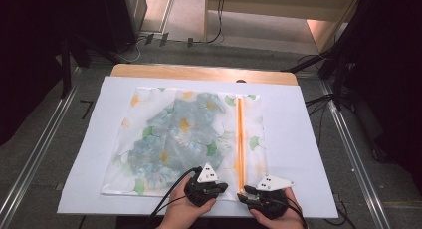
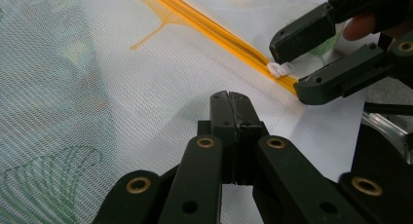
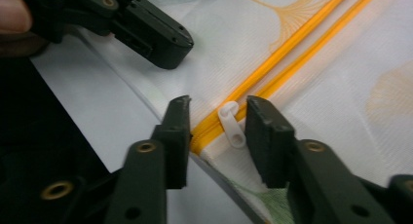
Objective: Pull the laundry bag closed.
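A white mesh bag (image 1: 184,134) printed with leaves lies flat on the white mat, with a blue-green flowered cloth inside. An orange zipper (image 1: 240,134) runs along its right side, and the white zipper pull (image 3: 232,125) sits at the near end. My left gripper (image 2: 231,100) is shut, pinching the mesh at the bag's near edge just left of the zipper. My right gripper (image 3: 216,112) stands open astride the zipper's near end. The pull lies between its jaws, close to one pad (image 3: 263,131), unpressed. From above, both grippers (image 1: 219,186) (image 1: 245,191) sit side by side at the bag's near right corner.
The white mat (image 1: 308,154) covers a wooden table (image 1: 199,72) and extends past the bag on all sides. Cables (image 1: 166,199) trail from the grippers toward the near edge. Metal rails (image 1: 356,154) and dark stands flank the table on the floor.
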Available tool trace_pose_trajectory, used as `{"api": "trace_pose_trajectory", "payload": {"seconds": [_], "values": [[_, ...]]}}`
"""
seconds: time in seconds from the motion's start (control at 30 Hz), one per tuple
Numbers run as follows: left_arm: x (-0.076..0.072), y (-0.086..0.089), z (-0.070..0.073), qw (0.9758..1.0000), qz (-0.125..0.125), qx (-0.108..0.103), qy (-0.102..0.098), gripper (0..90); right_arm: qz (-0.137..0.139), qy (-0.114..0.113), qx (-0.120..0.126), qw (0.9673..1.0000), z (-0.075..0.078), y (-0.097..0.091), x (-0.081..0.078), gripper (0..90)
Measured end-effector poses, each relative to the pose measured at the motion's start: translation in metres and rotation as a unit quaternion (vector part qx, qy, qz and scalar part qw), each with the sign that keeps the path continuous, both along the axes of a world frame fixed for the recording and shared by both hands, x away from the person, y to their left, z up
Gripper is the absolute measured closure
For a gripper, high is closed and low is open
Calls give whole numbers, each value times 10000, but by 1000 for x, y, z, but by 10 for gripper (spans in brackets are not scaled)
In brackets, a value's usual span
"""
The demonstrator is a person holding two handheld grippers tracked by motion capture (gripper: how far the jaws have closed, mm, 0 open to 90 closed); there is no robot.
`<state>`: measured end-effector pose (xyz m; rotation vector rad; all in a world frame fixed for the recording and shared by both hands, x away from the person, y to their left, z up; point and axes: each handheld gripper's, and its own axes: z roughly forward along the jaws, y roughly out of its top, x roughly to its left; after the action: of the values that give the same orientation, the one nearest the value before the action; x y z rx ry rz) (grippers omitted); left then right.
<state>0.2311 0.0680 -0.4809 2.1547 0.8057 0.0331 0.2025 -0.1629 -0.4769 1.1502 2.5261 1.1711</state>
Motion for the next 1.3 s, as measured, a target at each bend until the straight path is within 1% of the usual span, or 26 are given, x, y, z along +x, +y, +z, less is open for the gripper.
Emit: {"api": "trace_pose_trajectory", "payload": {"seconds": [0.07, 0.1, 0.17, 0.27, 0.4, 0.43, 0.5, 0.57, 0.6, 0.67, 0.8, 0.93, 1.03, 1.1, 1.17, 1.23, 1.3], "values": [[0, 0, 0, 10000, -8, -9, -10, 900, 37, 95, 58, 9999, 1, 0, 1, 729], [-1, 0, 0, 10000, -8, -3, -31, 900, 47, 169, 128, 9998, 1, -1, 2, 777], [-1, -1, 0, 10000, -7, 33, -50, 900, 83, 151, 143, 9998, 2, -2, 3, 807], [-1, 0, 0, 10000, -14, 2, -31, 900, 111, 169, 191, 9996, 4, -4, 3, 833], [-1, -1, 0, 10000, -5, 8, -44, 900, -58, 10, 235, 9997, 7, -9, 4, 900], [-1, 0, 0, 10000, -9, 18, -45, 900, -113, -22, 203, 9997, 8, -10, 4, 900], [-1, 0, 0, 10000, -8, -11, -23, 900, -139, -16, 224, 9997, 8, -11, 4, 900], [0, 0, 0, 10000, -10, 3, 2, 900, -165, -96, 190, 9996, 8, -11, 5, 900], [0, 0, 0, 10000, -6, -26, 8, 900, -162, -108, 191, 9996, 8, -11, 5, 900], [1, 1, 0, 10000, -15, -8, 19, 900, -189, -133, 160, 9996, 9, -11, 6, 900], [1, 1, 0, 10000, -5, -46, 42, 900, -208, -150, 232, 9994, 9, -14, 9, 900], [0, 0, 0, 10000, 13, -24, 14, 900, -258, -169, 338, 9990, 10, -16, 10, 900], [0, 0, 0, 10000, 5, -27, 12, 900, -264, -248, 317, 9988, 11, -15, 10, 900], [0, 0, 0, 10000, -7, -32, 21, 900, -257, -229, 323, 9989, 11, -15, 10, 900], [0, 0, 0, 10000, -28, -32, 16, 895, -193, -214, 329, 9990, 10, -15, 10, 900], [0, 0, 0, 10000, -30, -31, 12, 892, -190, -233, 311, 9991, 10, -14, 11, 900], [0, 0, 0, 10000, -27, -45, 33, 892, -175, -190, 319, 9992, 9, -13, 11, 900]]}}
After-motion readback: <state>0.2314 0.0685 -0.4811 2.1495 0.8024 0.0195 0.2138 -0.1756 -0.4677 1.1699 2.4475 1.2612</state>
